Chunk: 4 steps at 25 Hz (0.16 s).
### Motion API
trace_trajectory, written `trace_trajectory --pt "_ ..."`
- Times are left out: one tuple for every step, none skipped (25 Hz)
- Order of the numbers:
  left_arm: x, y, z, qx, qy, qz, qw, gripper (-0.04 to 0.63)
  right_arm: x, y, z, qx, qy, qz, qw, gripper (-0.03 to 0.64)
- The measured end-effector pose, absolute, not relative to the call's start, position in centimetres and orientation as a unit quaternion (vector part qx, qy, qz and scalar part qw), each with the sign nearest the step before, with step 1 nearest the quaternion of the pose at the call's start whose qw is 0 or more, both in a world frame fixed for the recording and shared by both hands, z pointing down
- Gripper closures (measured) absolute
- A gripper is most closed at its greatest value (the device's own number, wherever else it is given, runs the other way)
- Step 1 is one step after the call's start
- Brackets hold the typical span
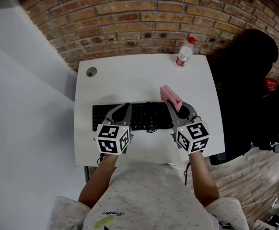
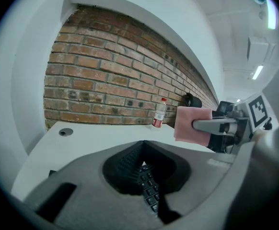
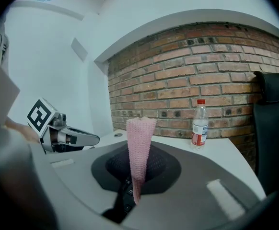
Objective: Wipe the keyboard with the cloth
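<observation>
A black keyboard point(image 1: 144, 116) lies across the near half of the white desk point(image 1: 130, 78). My right gripper point(image 1: 174, 104) is shut on a pink cloth point(image 1: 170, 97), holding it just above the keyboard's right end. In the right gripper view the cloth point(image 3: 140, 131) stands upright out of the closed jaws, with keys point(image 3: 125, 198) dark below. My left gripper point(image 1: 126, 108) hovers over the keyboard's middle-left, shut with nothing in it. Under its meeting tips point(image 2: 143, 145) keys point(image 2: 149, 186) show. Off to its right it sees the cloth point(image 2: 190, 123).
A clear plastic bottle point(image 1: 184, 51) with a red cap stands at the desk's far right edge, against the brick wall. A round cable hole point(image 1: 91, 72) sits at the far left. A black office chair point(image 1: 247, 75) stands to the right of the desk.
</observation>
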State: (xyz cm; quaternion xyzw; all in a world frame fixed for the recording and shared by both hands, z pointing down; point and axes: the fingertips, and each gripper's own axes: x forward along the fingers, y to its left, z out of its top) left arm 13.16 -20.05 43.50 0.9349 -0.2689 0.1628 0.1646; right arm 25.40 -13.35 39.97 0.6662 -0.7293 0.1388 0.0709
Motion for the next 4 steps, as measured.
trace_trajectory --pt "13.20 -20.06 43.54 0.935 -0.269 0.163 0.165 0.598 25.45 -13.38 40.00 0.666 -0.729 0.139 0.071 0.592" --pt "13.22 -20.07 43.59 0.935 -0.268 0.163 0.165 0.598 25.49 -13.39 40.04 0.666 -0.729 0.138 0.072 0.592" --pt "13.23 -20.08 43.65 0.935 -0.268 0.163 0.165 0.598 25.52 -13.40 40.09 0.667 -0.729 0.138 0.073 0.592" --pt "13.24 -20.07 43.70 0.935 -0.268 0.164 0.166 0.598 25.55 -13.40 40.13 0.667 -0.729 0.137 0.074 0.592"
